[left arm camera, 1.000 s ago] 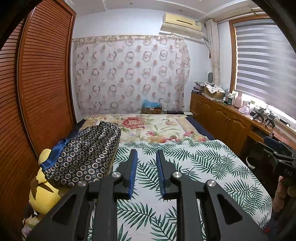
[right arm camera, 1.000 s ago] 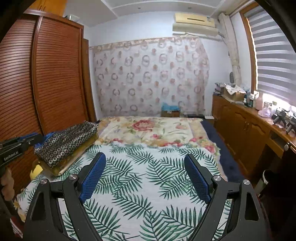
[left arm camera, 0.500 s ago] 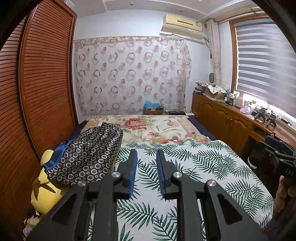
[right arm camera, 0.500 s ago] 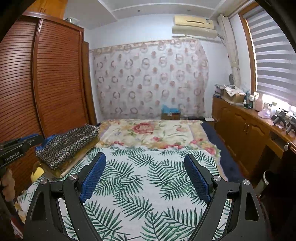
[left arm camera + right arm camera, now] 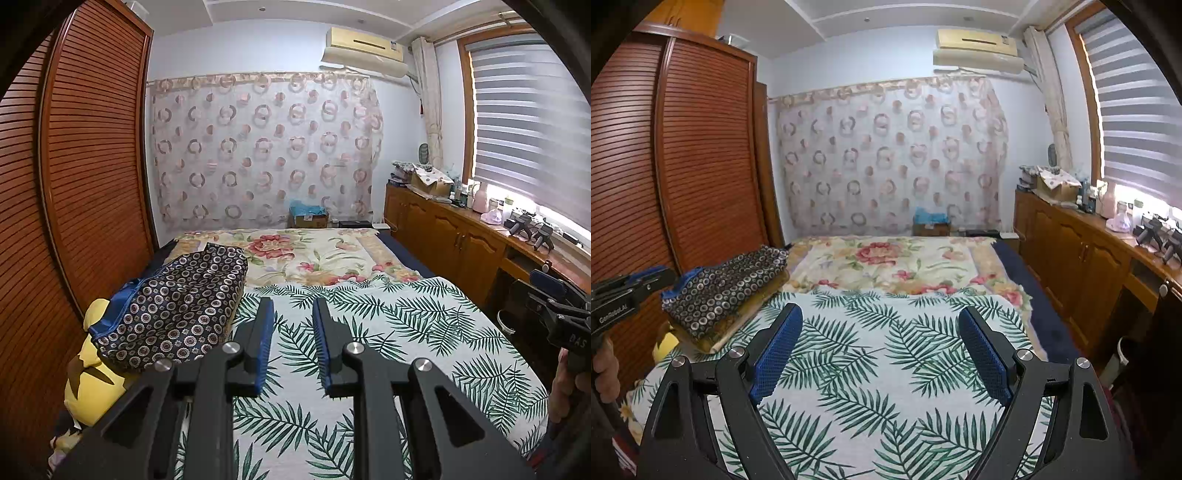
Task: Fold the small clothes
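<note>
Left gripper [image 5: 291, 343] hovers over the palm-leaf sheet [image 5: 388, 332], jaws narrow with a slim gap, gripping nothing. Right gripper [image 5: 882, 350] hangs over the same sheet, jaws spread wide and empty. Farther off on the left edge of the bed, a folded dotted garment [image 5: 173, 310] rests on a yellow plush [image 5: 88, 391]. Beyond lie the floral blanket [image 5: 886, 262] and the curtain [image 5: 890, 155].

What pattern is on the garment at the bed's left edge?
Dark navy garment with small pale circle-flower motifs; clearest in left wrist view.
</note>
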Demonstrator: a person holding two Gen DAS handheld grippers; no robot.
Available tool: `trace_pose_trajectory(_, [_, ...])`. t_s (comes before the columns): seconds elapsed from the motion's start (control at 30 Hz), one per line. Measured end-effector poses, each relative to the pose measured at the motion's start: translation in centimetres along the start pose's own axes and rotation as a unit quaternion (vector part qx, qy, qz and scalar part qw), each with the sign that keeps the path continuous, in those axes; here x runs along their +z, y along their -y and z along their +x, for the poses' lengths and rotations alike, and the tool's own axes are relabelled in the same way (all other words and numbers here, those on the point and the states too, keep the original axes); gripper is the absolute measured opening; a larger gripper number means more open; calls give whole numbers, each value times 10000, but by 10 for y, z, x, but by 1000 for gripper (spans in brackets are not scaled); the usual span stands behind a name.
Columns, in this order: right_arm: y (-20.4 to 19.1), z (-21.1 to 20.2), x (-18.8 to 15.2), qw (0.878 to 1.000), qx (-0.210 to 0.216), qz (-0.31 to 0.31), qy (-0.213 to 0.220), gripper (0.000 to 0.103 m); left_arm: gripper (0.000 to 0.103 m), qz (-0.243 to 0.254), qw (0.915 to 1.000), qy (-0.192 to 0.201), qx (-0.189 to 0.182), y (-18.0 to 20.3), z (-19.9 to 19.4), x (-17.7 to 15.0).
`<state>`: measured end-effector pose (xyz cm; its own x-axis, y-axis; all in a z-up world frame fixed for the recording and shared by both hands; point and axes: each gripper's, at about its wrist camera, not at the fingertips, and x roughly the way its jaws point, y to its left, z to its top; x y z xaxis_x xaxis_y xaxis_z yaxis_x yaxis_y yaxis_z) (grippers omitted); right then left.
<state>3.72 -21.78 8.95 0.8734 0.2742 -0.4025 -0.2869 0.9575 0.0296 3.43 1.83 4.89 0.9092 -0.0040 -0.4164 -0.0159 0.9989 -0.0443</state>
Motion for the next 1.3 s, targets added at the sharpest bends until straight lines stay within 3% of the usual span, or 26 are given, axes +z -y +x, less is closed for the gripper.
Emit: trace_pose_trajectory(1.3, [5, 0, 0, 10000, 21, 4, 1, 88, 21, 17, 10000, 14, 16, -1, -1, -1])
